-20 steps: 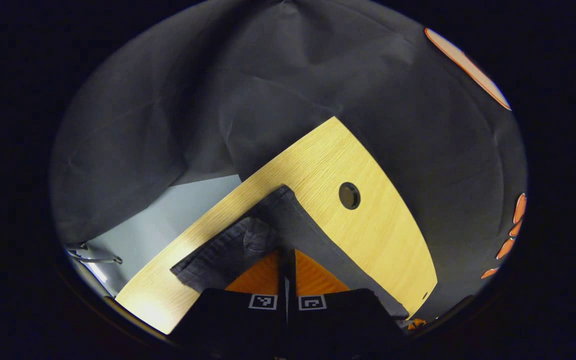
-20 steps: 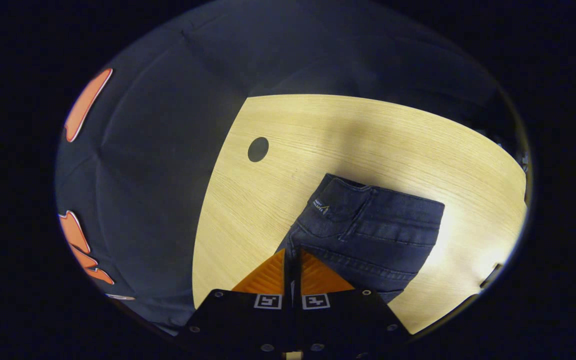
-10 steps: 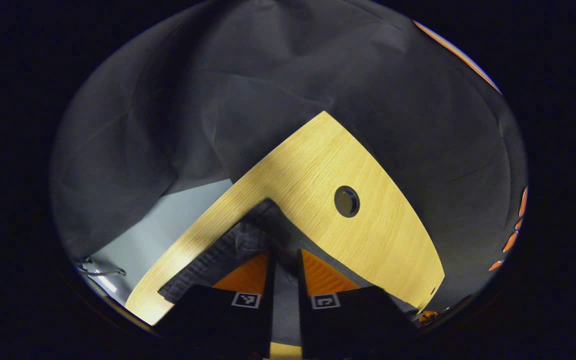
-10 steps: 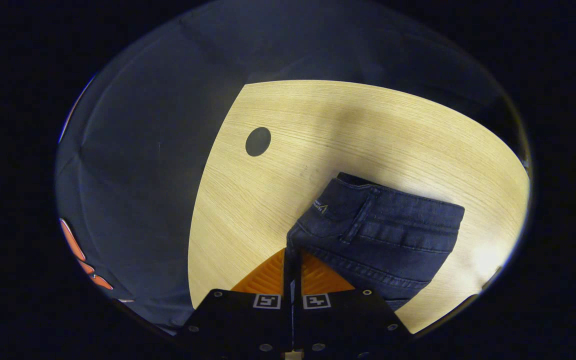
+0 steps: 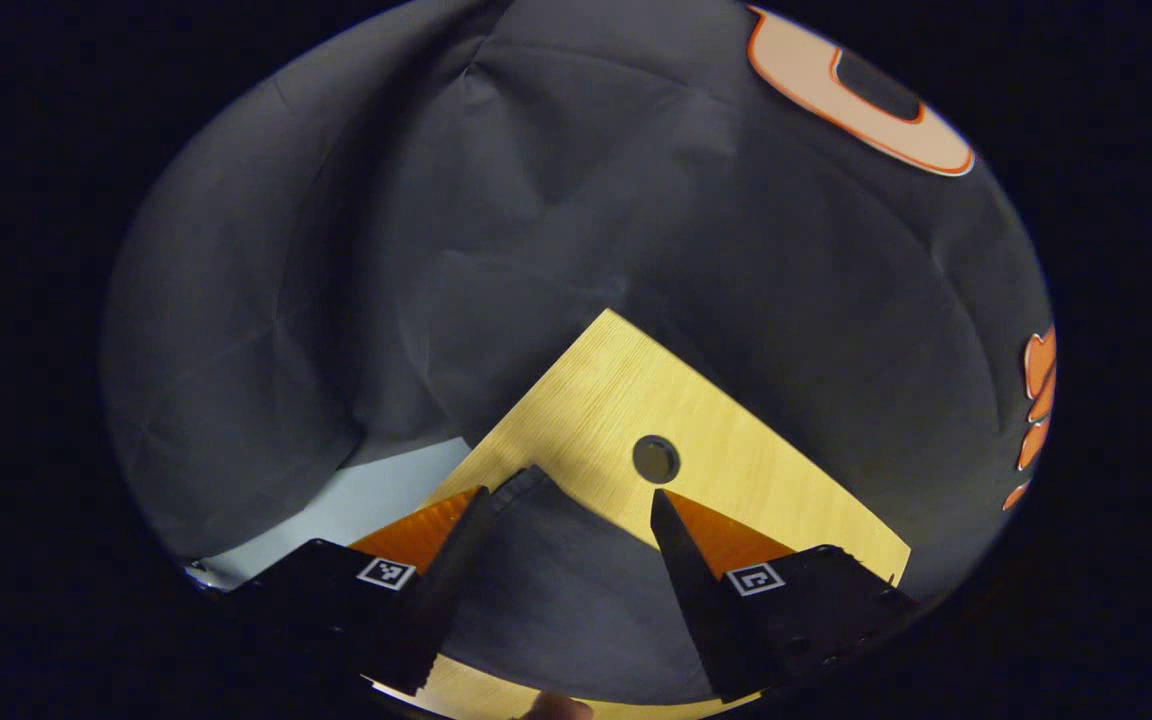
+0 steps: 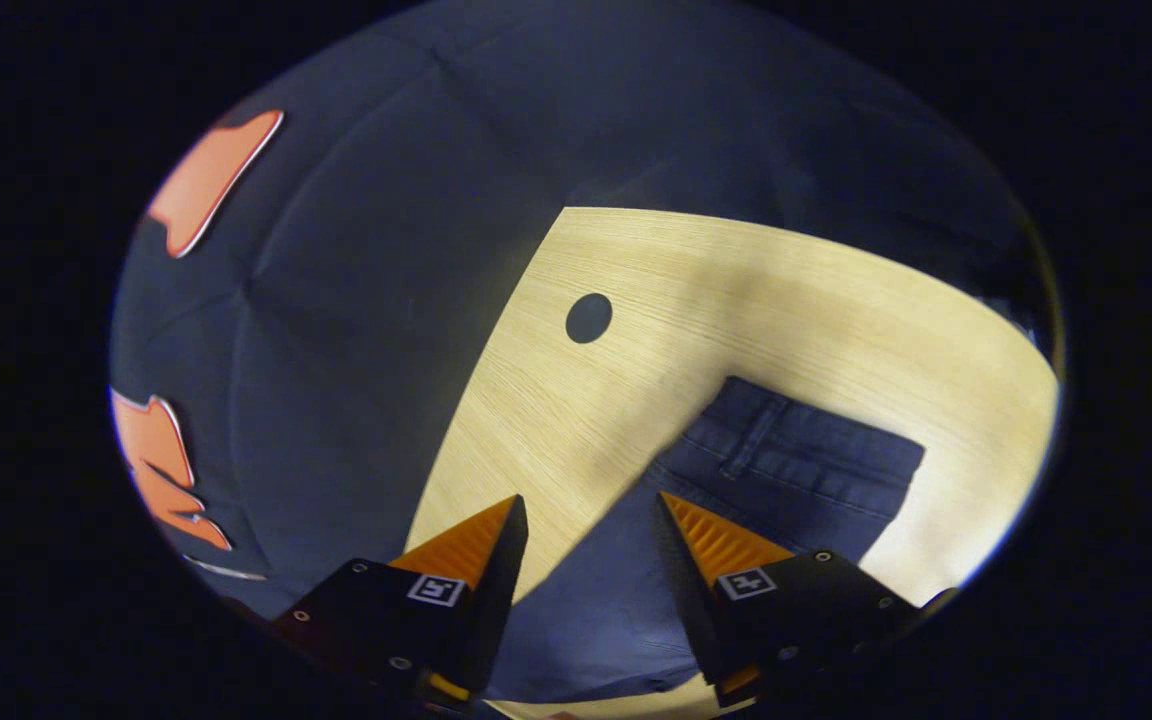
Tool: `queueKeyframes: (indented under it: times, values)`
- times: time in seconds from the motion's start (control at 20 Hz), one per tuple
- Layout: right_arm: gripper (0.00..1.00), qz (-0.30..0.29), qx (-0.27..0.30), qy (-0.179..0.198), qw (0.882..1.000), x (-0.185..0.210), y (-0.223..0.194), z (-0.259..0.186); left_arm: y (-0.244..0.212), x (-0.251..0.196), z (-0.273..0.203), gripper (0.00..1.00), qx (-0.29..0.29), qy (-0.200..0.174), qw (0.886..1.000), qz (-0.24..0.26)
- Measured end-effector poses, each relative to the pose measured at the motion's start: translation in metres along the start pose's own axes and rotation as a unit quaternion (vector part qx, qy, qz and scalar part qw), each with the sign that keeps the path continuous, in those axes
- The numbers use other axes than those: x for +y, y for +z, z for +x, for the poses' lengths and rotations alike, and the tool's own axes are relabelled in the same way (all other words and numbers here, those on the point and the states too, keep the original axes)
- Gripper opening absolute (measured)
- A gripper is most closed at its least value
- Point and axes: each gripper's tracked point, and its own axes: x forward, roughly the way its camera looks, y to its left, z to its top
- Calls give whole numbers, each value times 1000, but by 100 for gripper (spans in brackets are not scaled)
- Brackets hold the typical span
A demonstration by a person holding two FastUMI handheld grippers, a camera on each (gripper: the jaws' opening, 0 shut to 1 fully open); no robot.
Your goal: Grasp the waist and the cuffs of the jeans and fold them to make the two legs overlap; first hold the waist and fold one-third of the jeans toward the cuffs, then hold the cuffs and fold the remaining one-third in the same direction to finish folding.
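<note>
Both grippers stand with jaws wide and nothing between them. Under the left gripper [image 5: 568, 505], the folded jeans [image 5: 556, 590] lie flat on the wooden bench [image 5: 596, 390], with one corner of the cloth reaching just past the fingertips toward a round hole [image 5: 655, 459] in the benchtop. Seen from the right gripper [image 6: 591, 512], the jeans [image 6: 786, 460] show a stitched band along their far edge, and the hole [image 6: 588, 318] lies well apart from them.
</note>
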Motion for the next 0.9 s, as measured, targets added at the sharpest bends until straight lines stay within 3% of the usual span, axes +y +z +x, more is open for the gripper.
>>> queueKeyframes:
  times: [0.05, 0.15, 0.3, 0.5, 0.65, 0.8, 0.9]
  values:
    - [86, -22, -3, -17, 1000, -12, -4, -5, 5, -4, -13, 98, -16, -4, 1000, 20]
    - [93, -50, -6, -46, 998, -34, -12, -14, 15, -16, -35, 99, -52, -11, 997, 61]
    - [96, -47, 3, -64, 997, -59, -31, -14, 22, -31, -60, 99, -102, -33, 989, 103]
    - [97, -38, 11, -60, 997, -80, -59, -4, 29, -52, -114, 99, -187, -70, 969, 147]
    - [98, -48, 18, -63, 997, -88, -74, -1, 34, -63, -165, 99, -261, -94, 944, 179]
    - [98, -61, 11, -70, 996, -90, -76, 2, 28, -84, -216, 98, -346, -106, 904, 227]
    - [98, -67, 10, -73, 995, -91, -76, 3, 21, -90, -251, 98, -369, -103, 892, 241]
